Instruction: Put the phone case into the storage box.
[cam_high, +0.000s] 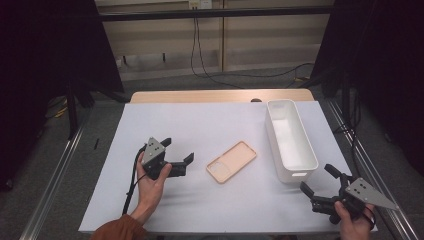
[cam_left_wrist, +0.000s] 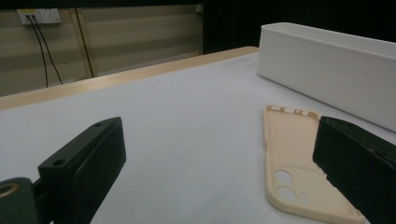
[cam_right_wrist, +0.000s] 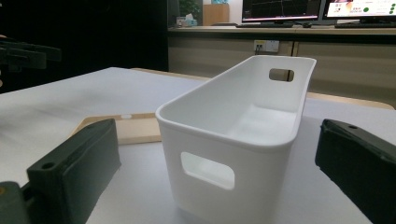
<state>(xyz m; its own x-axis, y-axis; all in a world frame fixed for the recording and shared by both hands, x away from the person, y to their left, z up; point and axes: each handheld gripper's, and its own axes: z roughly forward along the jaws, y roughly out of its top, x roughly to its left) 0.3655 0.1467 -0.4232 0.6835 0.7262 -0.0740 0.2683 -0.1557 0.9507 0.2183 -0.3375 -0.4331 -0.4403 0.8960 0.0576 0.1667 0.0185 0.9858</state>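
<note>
We see the beige phone case (cam_high: 231, 161) lying flat in the middle of the table, left of the empty white bin (cam_high: 291, 138), while left gripper (cam_high: 176, 155) and right gripper (cam_high: 320, 180) wait with jaws spread, probably to grasp it.

White bin (cam_high: 300, 159), white tabletop (cam_high: 210, 125)

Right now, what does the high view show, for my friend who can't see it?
A peach phone case lies flat on a white table beside a long white bin. Two hand-held grippers, left gripper and right gripper, sit open nearby.
</note>
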